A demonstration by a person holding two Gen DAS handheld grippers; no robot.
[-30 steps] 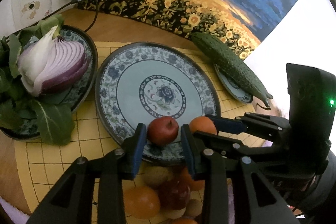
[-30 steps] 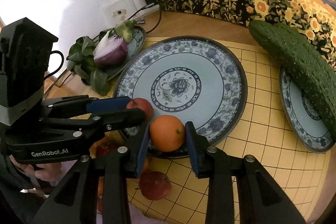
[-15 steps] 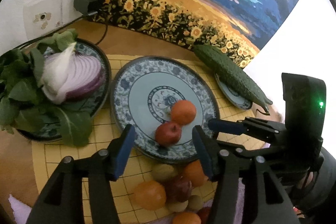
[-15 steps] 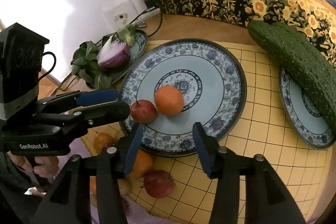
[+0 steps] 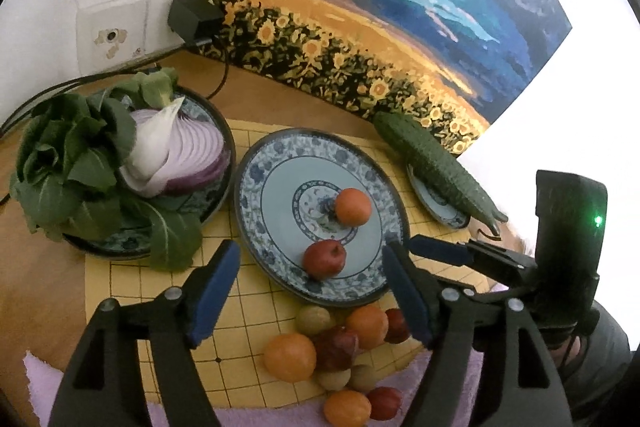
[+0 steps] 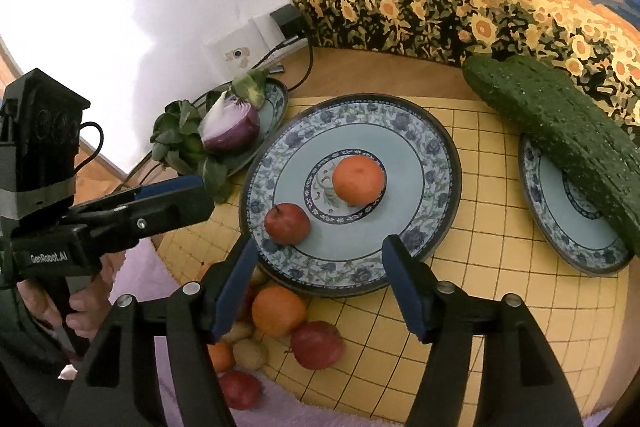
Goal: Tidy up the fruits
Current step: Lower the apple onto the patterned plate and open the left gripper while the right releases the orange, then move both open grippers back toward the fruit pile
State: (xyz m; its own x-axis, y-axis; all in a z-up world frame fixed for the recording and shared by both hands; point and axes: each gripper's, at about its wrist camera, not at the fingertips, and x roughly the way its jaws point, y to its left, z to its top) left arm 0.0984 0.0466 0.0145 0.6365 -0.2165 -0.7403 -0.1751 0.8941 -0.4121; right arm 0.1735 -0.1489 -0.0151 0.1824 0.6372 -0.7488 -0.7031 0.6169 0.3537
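Both claws are empty and spread wide — your left claw point(image 5: 312, 297) and right claw point(image 6: 316, 287) each held a fruit a second ago, shut on it at the near rim of the big plate; now both have let go and pulled back toward you.

Nearest, just under and between the fingers of your left claw: the loose pile of fruit point(image 5: 340, 351) on the yellow grid mat point(image 5: 120, 291). Count roughly nine in the left view — three orange, three or four red, about three pale ones; some overlap, so the count isn't firm.

Just ahead of both claws: the big plate point(image 5: 256, 203), with two fruits on it. The red apple point(image 5: 324, 259) sits near the close rim, the orange point(image 5: 353, 206) further in on the centre medallion, the two apart and not touching. So two are placed, and the pile remains — judging from that, the task is early and your next grabs are right below the claws.

Further off: left of your left claw, one dish of vegetables point(image 5: 120, 167) — half a red onion and leafy greens. To the right, one small plate point(image 6: 576, 227) with one cucumber point(image 6: 560, 131) lying across it. Three plates in all on the tabletop point(image 5: 280, 99).
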